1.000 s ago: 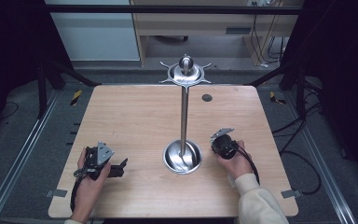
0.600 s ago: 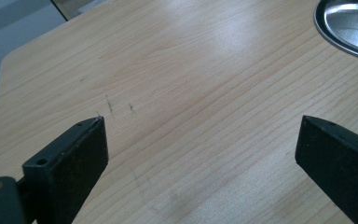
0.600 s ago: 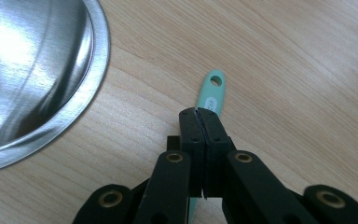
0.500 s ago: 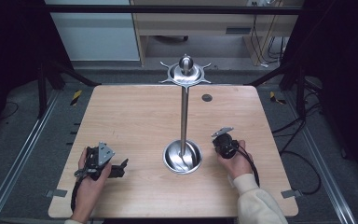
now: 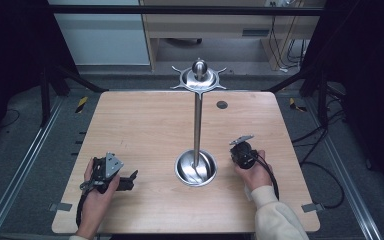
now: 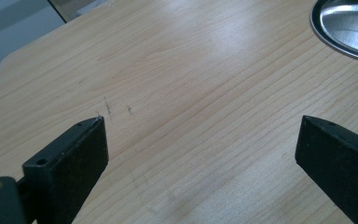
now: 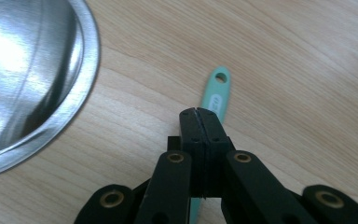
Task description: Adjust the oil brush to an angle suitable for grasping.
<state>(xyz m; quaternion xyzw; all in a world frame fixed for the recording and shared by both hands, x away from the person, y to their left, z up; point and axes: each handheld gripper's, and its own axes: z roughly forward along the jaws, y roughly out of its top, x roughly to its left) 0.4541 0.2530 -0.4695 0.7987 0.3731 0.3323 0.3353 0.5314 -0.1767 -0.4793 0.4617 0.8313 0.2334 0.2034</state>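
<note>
A mint-green handle point(image 7: 219, 94) with a hole at its end lies flat on the wooden table point(image 5: 145, 125). My right gripper point(image 7: 198, 112) is shut, its jaws pressed together directly over the handle, which runs on beneath them; no green shows between the jaws. In the high view the right gripper point(image 5: 243, 154) points down just right of a steel stand's round base point(image 5: 196, 169). My left gripper point(image 5: 129, 180) rests at the table's front left, held in a hand. Its jaws stand wide open point(image 6: 200, 149) over bare wood with nothing between them.
The stand's thin pole point(image 5: 197, 125) rises from the base to a hooked steel top point(image 5: 199, 77). The base's rim point(image 7: 86, 70) lies close to the left of my right jaws. A small dark disc point(image 5: 222, 105) sits at the table's far side. Metal rails flank the table.
</note>
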